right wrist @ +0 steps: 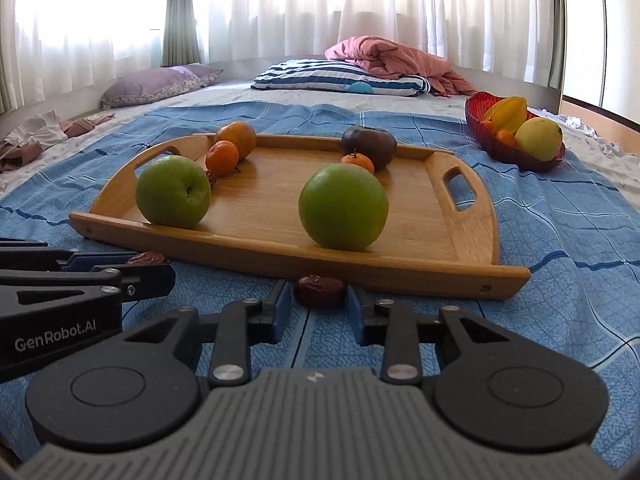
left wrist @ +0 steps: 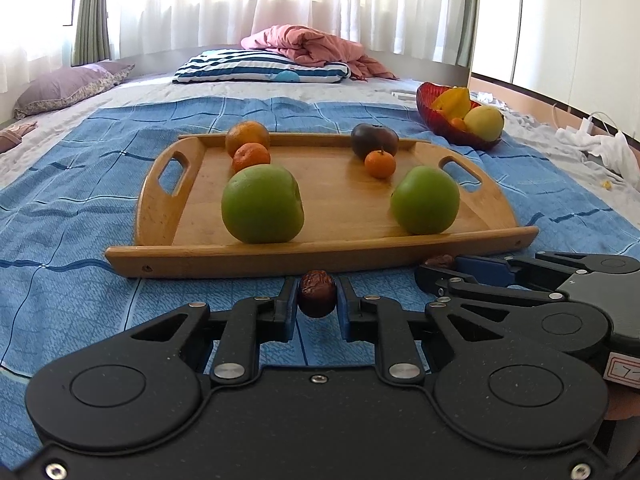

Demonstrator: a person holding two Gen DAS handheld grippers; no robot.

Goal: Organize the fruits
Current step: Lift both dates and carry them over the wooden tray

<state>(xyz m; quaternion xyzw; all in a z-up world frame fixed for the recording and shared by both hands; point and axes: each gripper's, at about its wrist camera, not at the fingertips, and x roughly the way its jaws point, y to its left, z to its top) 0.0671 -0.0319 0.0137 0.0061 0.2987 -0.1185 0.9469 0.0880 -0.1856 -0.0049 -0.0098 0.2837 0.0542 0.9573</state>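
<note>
A wooden tray [left wrist: 348,204] lies on the blue bedspread, with two green apples [left wrist: 262,204] [left wrist: 425,200], two small tangerines [left wrist: 251,157] [left wrist: 380,164], an orange [left wrist: 247,137] and a dark purple fruit [left wrist: 375,140] on it. My left gripper [left wrist: 317,300] is shut on a red date [left wrist: 317,293] just before the tray's near rim. My right gripper [right wrist: 320,300] is open around a second red date [right wrist: 320,290] lying on the spread, pads not touching it. The right gripper also shows in the left wrist view [left wrist: 436,266], and the left gripper in the right wrist view [right wrist: 148,264].
A red bowl [left wrist: 440,120] with a yellow fruit, a starfruit and small oranges sits behind the tray on the right. A striped pillow [left wrist: 260,66], a pink quilt [left wrist: 316,46] and a purple pillow [left wrist: 68,86] lie at the bed's far end. White cloth and cables [left wrist: 600,140] lie at right.
</note>
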